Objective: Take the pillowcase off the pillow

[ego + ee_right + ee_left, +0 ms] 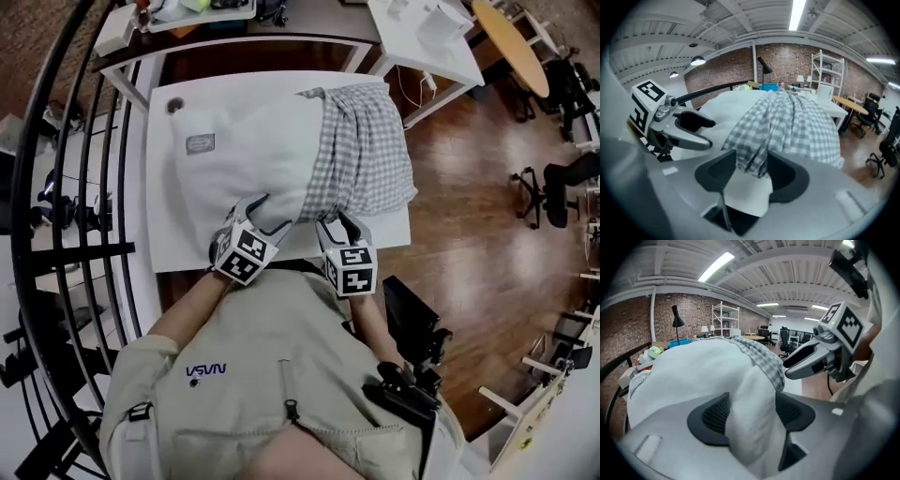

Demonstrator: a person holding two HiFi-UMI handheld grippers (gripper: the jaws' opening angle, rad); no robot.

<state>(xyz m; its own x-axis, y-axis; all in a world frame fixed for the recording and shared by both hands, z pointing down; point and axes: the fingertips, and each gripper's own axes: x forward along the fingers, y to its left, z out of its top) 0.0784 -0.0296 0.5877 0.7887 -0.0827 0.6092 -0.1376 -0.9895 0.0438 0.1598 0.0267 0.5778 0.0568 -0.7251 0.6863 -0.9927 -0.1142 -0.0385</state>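
Observation:
A white pillow (244, 150) lies on a white table (178, 246), its right half still inside a grey checked pillowcase (364, 159). My left gripper (258, 216) is at the pillow's near edge. In the left gripper view its jaws (752, 411) stand wide, and a bulge of the bare pillow (693, 371) fills the gap between them. My right gripper (336, 225) is at the pillowcase's near edge. In the right gripper view its jaws (752, 173) are open, and a bunched fold of the pillowcase (787, 122) hangs loose between the pads. The two grippers sit close side by side.
A cluttered desk (187, 19) stands beyond the table. A second white table (422, 37) and a round wooden one (511, 42) are at the back right. Office chairs (562, 178) stand on the wooden floor to the right, and a black railing (66, 187) runs down the left.

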